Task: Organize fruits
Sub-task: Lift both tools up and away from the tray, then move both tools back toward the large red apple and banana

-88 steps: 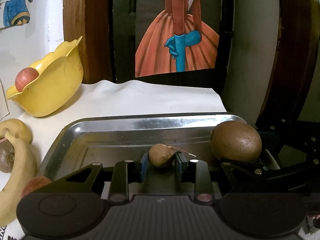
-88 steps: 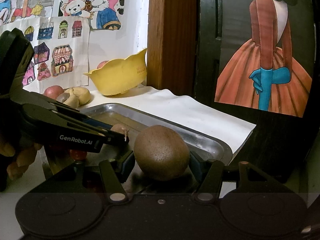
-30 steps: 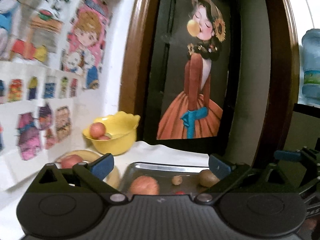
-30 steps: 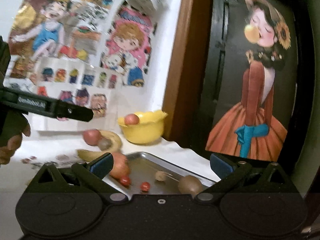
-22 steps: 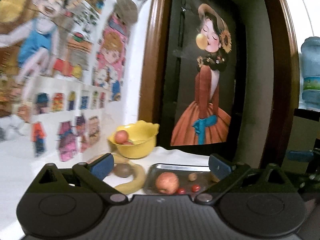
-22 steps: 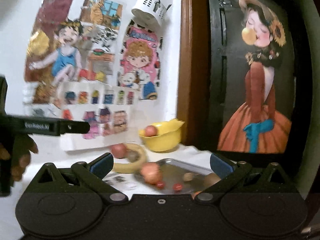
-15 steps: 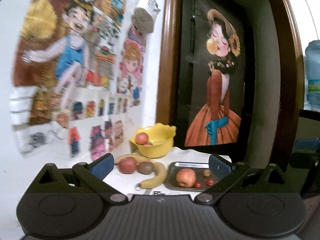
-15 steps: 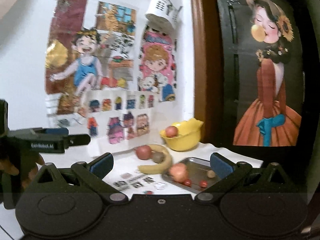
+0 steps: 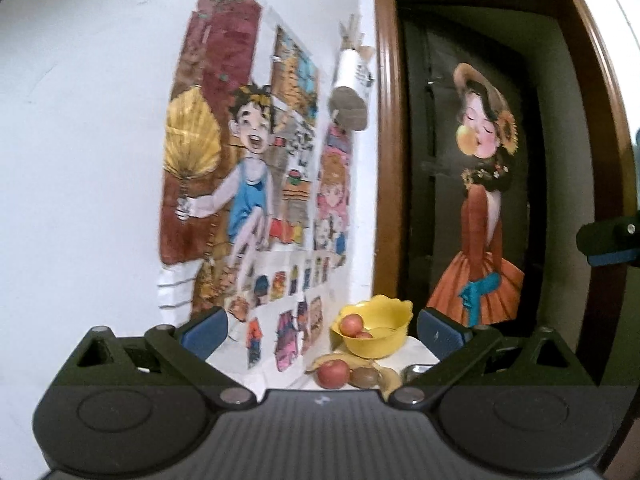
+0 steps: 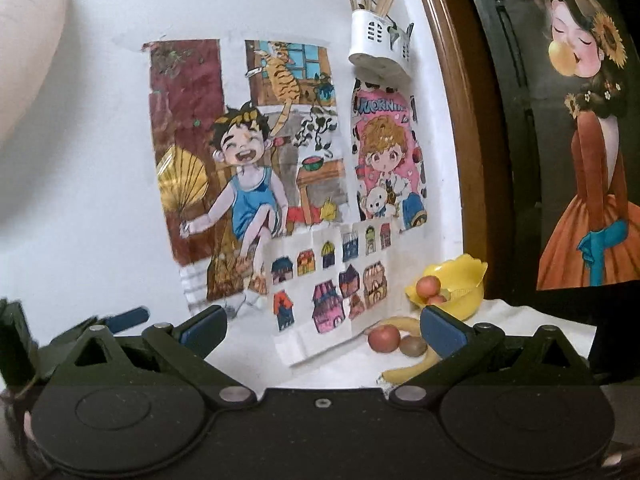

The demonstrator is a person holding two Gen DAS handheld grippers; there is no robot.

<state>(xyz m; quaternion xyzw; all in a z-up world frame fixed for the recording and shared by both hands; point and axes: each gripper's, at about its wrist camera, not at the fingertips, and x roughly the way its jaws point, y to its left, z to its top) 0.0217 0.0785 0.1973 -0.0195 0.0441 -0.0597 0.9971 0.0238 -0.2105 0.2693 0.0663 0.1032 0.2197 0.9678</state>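
Both claws stand wide apart and hold nothing: my left claw [image 9: 322,332] and my right claw [image 10: 324,330]. On the worktop [image 10: 344,364], at 1 o'clock from the right claw, I see the yellow bowl [image 10: 460,288] with red fruits inside; a red apple [image 10: 384,339], a kiwi [image 10: 414,346] and a banana [image 10: 408,372] lie just beside it.

From my feed: yellow bowl [image 9: 374,330] glossy smooth plastic, red apple [image 10: 384,339] shiny-skinned beside a matt, rough brown kiwi [image 10: 414,345], banana [image 10: 412,368] smooth and dull, wall drawings [image 10: 256,184] on matt paper, door frame [image 9: 382,160] polished brown wood, my tongs [image 9: 322,330] matt black plastic with blue pads.
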